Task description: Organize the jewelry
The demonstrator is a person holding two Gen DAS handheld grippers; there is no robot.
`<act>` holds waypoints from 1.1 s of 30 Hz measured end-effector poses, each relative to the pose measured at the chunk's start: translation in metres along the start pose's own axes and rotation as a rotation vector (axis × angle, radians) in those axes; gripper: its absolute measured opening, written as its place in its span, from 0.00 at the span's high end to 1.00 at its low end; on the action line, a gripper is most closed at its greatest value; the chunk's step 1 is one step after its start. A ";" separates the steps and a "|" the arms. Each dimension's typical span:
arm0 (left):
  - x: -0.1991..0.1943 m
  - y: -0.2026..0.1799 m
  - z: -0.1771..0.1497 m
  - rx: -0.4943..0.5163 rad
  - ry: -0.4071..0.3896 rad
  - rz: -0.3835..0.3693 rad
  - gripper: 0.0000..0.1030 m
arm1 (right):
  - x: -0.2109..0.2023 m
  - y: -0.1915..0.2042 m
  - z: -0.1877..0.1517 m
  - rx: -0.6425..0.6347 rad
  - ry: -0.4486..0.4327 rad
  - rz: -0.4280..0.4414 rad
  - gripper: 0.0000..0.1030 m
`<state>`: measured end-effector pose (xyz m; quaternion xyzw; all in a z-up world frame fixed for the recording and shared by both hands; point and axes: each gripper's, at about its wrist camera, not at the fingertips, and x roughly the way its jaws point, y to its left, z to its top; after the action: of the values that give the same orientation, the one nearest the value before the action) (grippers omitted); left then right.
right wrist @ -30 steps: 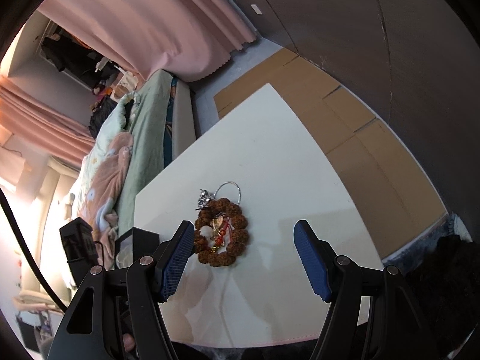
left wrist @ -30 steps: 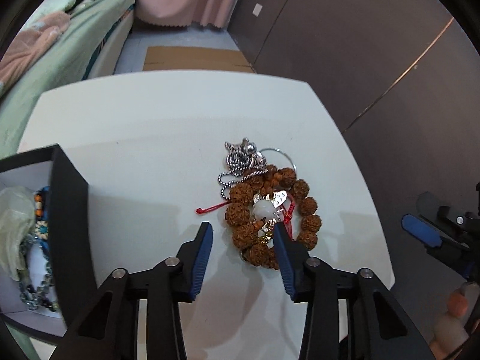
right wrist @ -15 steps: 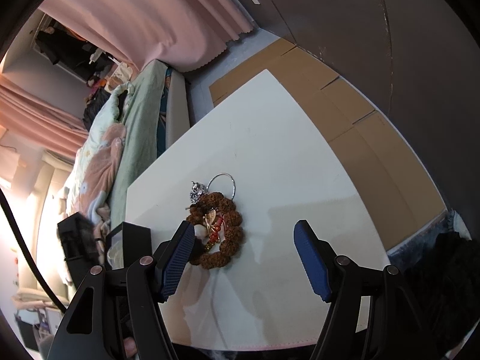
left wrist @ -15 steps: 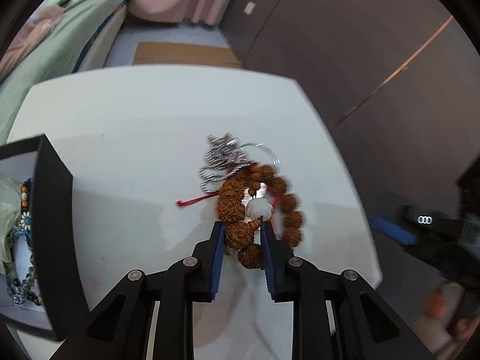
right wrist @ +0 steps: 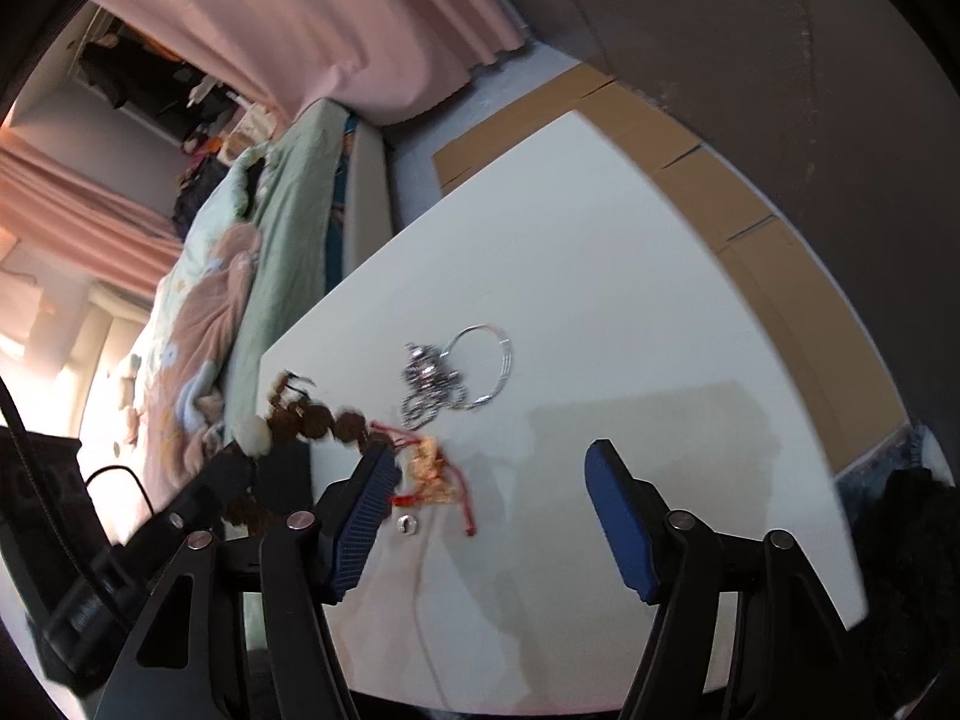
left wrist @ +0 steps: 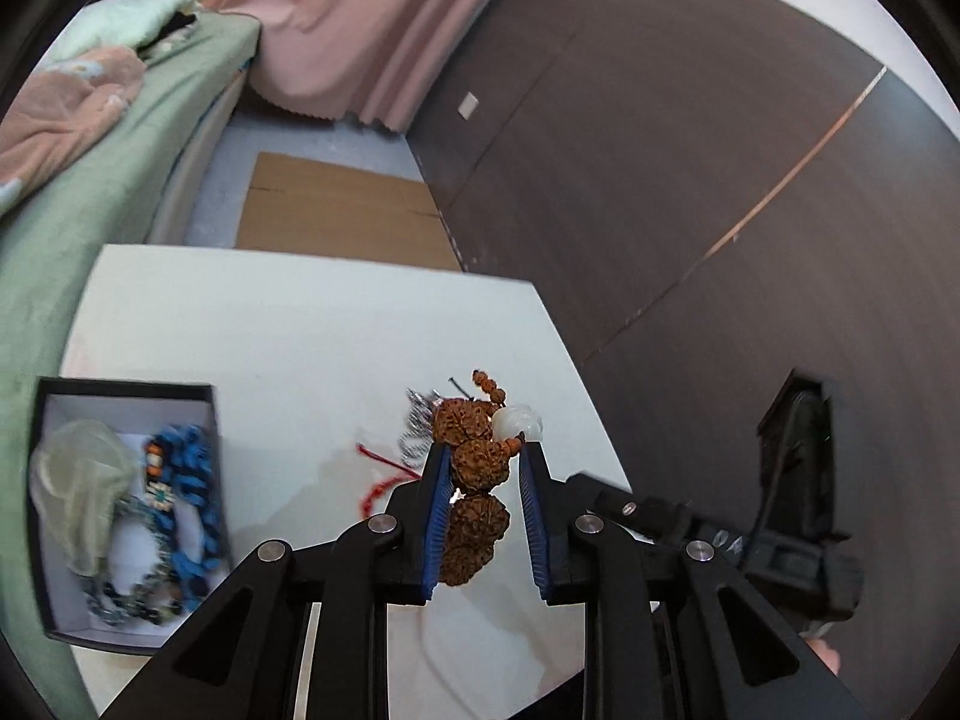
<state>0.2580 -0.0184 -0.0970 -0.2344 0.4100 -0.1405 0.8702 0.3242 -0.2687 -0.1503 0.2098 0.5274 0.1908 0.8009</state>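
The left gripper (left wrist: 483, 468) is clamped on the brown seed-bead bracelet (left wrist: 477, 462): its blue pads press the big beads from both sides, with a white bead (left wrist: 517, 422) just above the grip and more brown beads hanging down between the fingers. The bracelet is lifted clear of the white surface (left wrist: 288, 336). The silver chain (right wrist: 429, 387) and thin wire bangle (right wrist: 486, 360) lie on the surface beyond it, near the middle, and a red cord with gold charms (right wrist: 429, 468) trails from the bracelet close to the right gripper (right wrist: 492, 516). A black box (left wrist: 129, 510) holding blue and dark beads sits at the near left.

A second ago the whole pile lay flat with the left gripper's jaws wide above it; they closed on the beads and the bracelet has come up, pulled away from the chain. The right gripper's jaws have just been closing a little, nothing between them, and they stand apart.

Both grippers point downward at a slant over the near edge.
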 end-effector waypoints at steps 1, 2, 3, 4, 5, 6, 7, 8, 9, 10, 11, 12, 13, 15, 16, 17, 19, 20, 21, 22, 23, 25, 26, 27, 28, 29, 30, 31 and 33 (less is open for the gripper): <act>-0.005 0.004 0.002 -0.005 -0.012 0.003 0.77 | 0.004 0.004 0.000 -0.007 0.008 0.008 0.41; -0.008 0.007 0.004 -0.010 -0.019 0.004 0.77 | 0.009 0.008 -0.001 -0.015 0.019 0.018 0.43; -0.013 0.011 0.006 -0.015 -0.027 0.005 0.77 | 0.013 0.012 -0.002 -0.019 0.028 0.027 0.45; -0.016 0.014 0.008 -0.020 -0.034 0.009 0.77 | 0.017 0.016 -0.003 -0.023 0.037 0.038 0.46; -0.018 0.018 0.010 -0.025 -0.041 0.014 0.77 | 0.022 0.019 -0.003 -0.027 0.048 0.048 0.49; -0.021 0.022 0.010 -0.030 -0.046 0.018 0.77 | 0.026 0.023 -0.003 -0.031 0.057 0.053 0.50; -0.022 0.026 0.011 -0.037 -0.049 0.021 0.77 | 0.032 0.027 -0.004 -0.037 0.067 0.054 0.53; -0.024 0.030 0.011 -0.044 -0.052 0.021 0.77 | 0.035 0.030 -0.005 -0.042 0.072 0.054 0.56; -0.026 0.033 0.011 -0.049 -0.052 0.022 0.77 | 0.037 0.032 -0.006 -0.047 0.075 0.054 0.60; -0.027 0.036 0.012 -0.054 -0.053 0.022 0.77 | 0.041 0.036 -0.007 -0.052 0.081 0.050 0.61; -0.027 0.038 0.012 -0.058 -0.055 0.022 0.77 | 0.044 0.038 -0.008 -0.056 0.083 0.045 0.61; -0.028 0.040 0.013 -0.061 -0.056 0.022 0.77 | 0.045 0.040 -0.009 -0.063 0.083 0.037 0.61; -0.029 0.041 0.013 -0.062 -0.057 0.021 0.77 | 0.047 0.043 -0.009 -0.075 0.081 0.018 0.61; -0.032 0.044 0.014 -0.064 -0.060 0.019 0.77 | 0.050 0.047 -0.009 -0.092 0.080 -0.011 0.61; -0.033 0.045 0.014 -0.067 -0.062 0.017 0.77 | 0.053 0.051 -0.009 -0.107 0.079 -0.036 0.61; -0.034 0.046 0.013 -0.069 -0.063 0.015 0.77 | 0.055 0.053 -0.009 -0.117 0.078 -0.056 0.61; -0.037 0.048 0.013 -0.073 -0.066 0.013 0.77 | 0.058 0.058 -0.009 -0.145 0.072 -0.104 0.61; -0.039 0.050 0.013 -0.075 -0.068 0.013 0.77 | 0.059 0.062 -0.010 -0.168 0.069 -0.131 0.61; -0.040 0.050 0.013 -0.076 -0.070 0.014 0.77 | 0.060 0.064 -0.010 -0.187 0.065 -0.148 0.61; -0.041 0.050 0.013 -0.077 -0.072 0.015 0.77 | 0.062 0.069 -0.010 -0.216 0.063 -0.168 0.61; -0.042 0.051 0.013 -0.078 -0.073 0.015 0.77 | 0.064 0.072 -0.010 -0.235 0.063 -0.183 0.61; -0.043 0.051 0.013 -0.080 -0.076 0.015 0.77 | 0.068 0.077 -0.009 -0.282 0.068 -0.215 0.61; -0.044 0.052 0.013 -0.080 -0.077 0.016 0.77 | 0.072 0.080 -0.010 -0.310 0.076 -0.233 0.61; -0.045 0.052 0.013 -0.080 -0.079 0.018 0.77 | 0.075 0.083 -0.011 -0.339 0.084 -0.250 0.61; -0.046 0.053 0.013 -0.080 -0.081 0.020 0.77 | 0.080 0.088 -0.013 -0.378 0.098 -0.275 0.61; -0.047 0.053 0.013 -0.080 -0.083 0.023 0.77 | 0.083 0.090 -0.014 -0.404 0.107 -0.292 0.61; -0.049 0.054 0.013 -0.081 -0.085 0.025 0.77 | 0.085 0.092 -0.016 -0.430 0.113 -0.309 0.61; -0.050 0.055 0.013 -0.082 -0.087 0.027 0.77 | 0.089 0.096 -0.020 -0.470 0.120 -0.333 0.61; -0.052 0.057 0.013 -0.084 -0.091 0.030 0.77 | 0.093 0.100 -0.025 -0.519 0.125 -0.367 0.61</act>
<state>0.2384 0.0567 -0.0860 -0.2708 0.3789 -0.0995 0.8793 0.3272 -0.1323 -0.1760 -0.1120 0.5382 0.1836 0.8149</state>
